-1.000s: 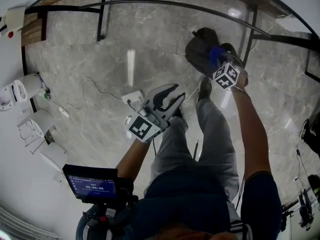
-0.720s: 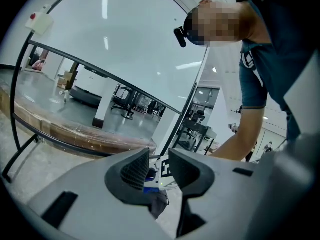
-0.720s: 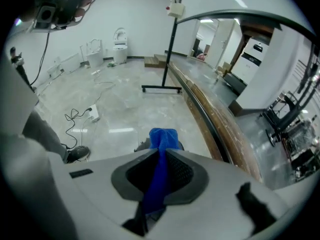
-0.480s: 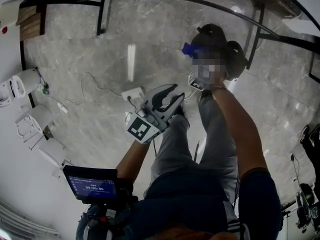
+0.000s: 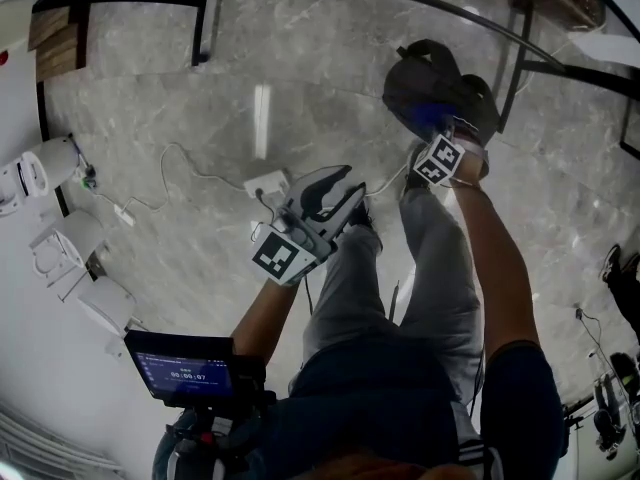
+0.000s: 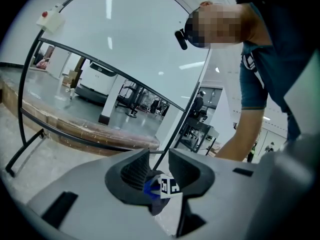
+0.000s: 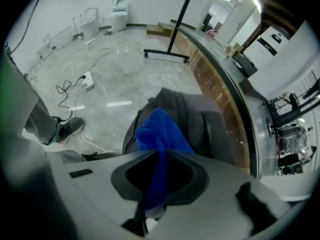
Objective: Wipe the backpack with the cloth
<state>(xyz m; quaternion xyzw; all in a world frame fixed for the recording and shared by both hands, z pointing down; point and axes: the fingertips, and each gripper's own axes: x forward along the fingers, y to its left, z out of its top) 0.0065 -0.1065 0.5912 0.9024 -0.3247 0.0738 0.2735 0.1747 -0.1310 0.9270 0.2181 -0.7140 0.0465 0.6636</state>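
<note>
A dark backpack (image 5: 440,80) lies on the marble floor beyond the person's feet; it also fills the middle of the right gripper view (image 7: 205,124). My right gripper (image 5: 437,140) points steeply down over it, shut on a blue cloth (image 5: 430,120) whose free end hangs onto the backpack's top (image 7: 160,131). The cloth runs down through the closed jaws of that gripper (image 7: 161,153). My left gripper (image 5: 345,188) hovers near the person's left leg, away from the backpack, open and holding nothing. Through the gap in its jaws (image 6: 159,159) I see the blue cloth (image 6: 150,186).
A white power strip (image 5: 268,185) with trailing cables lies on the floor left of the left gripper. A black metal frame (image 5: 205,18) curves behind the backpack, with a wooden ledge beyond. White fixtures (image 5: 40,173) stand at the left wall. A small monitor (image 5: 180,373) sits near the person.
The right gripper swung left and up with the cloth, then came back down over the backpack. The left gripper has barely shifted in view.
</note>
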